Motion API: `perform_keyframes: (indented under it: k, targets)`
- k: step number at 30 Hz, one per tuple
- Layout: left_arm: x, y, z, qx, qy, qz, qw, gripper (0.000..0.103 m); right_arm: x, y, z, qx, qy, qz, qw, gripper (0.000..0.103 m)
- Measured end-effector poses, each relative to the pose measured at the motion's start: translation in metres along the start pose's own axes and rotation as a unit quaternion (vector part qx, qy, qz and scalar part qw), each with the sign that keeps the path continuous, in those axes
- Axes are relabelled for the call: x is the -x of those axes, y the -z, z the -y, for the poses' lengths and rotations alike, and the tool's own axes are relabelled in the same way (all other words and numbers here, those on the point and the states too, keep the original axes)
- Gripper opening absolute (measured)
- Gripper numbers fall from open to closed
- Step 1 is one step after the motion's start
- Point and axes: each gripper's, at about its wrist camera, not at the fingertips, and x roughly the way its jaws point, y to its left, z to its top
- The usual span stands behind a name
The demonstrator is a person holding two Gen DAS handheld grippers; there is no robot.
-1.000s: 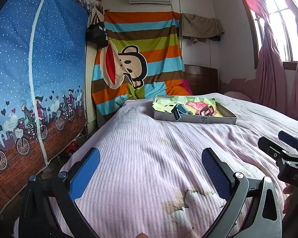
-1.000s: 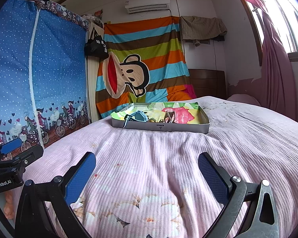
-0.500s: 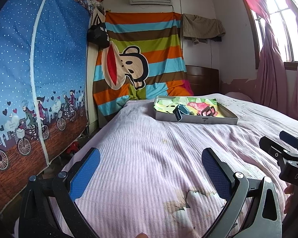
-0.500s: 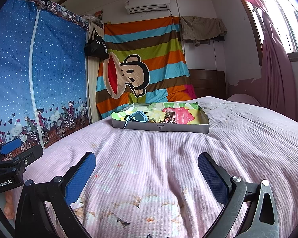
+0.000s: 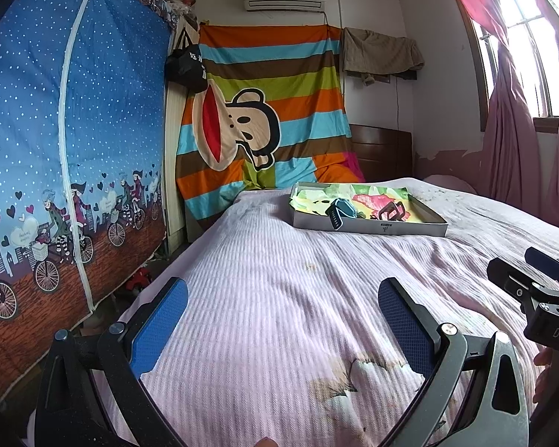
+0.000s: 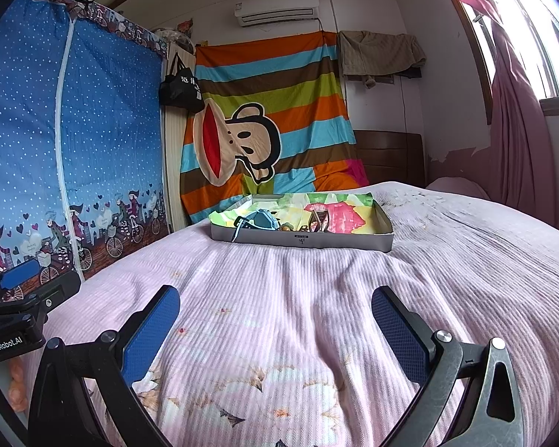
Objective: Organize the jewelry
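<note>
A shallow grey box (image 5: 369, 228) (image 6: 302, 240) lined with bright patterned paper rests far out on the pink bed. It holds a blue watch (image 5: 340, 210) (image 6: 258, 219), a dark hair claw (image 5: 390, 210) (image 6: 318, 219) and small pieces I cannot make out. My left gripper (image 5: 281, 298) is open above the bed's near end, well short of the box, nothing between its blue pads. The right gripper (image 6: 275, 307) is open too, hovering low over the bedspread and empty. Each gripper shows at the edge of the other's view.
The pink striped bedspread (image 6: 316, 298) spreads between me and the box. A blue fabric wardrobe (image 5: 63, 141) stands on the left across a narrow floor gap. A striped cartoon cloth (image 5: 264, 119) hangs at the back. Pink curtains (image 5: 521, 119) and a window are on the right.
The left view has swung slightly left, so the box sits a little further right in it. The right gripper has hardly moved. Both stay open.
</note>
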Motion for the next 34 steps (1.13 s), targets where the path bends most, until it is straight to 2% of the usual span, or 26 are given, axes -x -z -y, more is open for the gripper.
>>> perform_keyframes:
  k: [12, 22, 34]
  targets:
    - [-0.003, 0.001, 0.003, 0.002, 0.007, -0.008, 0.9999, 0.100, 0.001, -0.001, -0.001, 0.000, -0.001, 0.000, 1.000, 0.103]
    - [-0.001, 0.007, 0.009, -0.016, -0.010, -0.002, 0.9998, 0.100, 0.003, -0.001, -0.006, 0.001, -0.003, -0.003, 1.000, 0.103]
    - [-0.003, 0.011, 0.005, -0.012, -0.008, -0.009, 0.9999, 0.100, -0.002, 0.005, -0.009, 0.002, -0.005, -0.010, 1.000, 0.103]
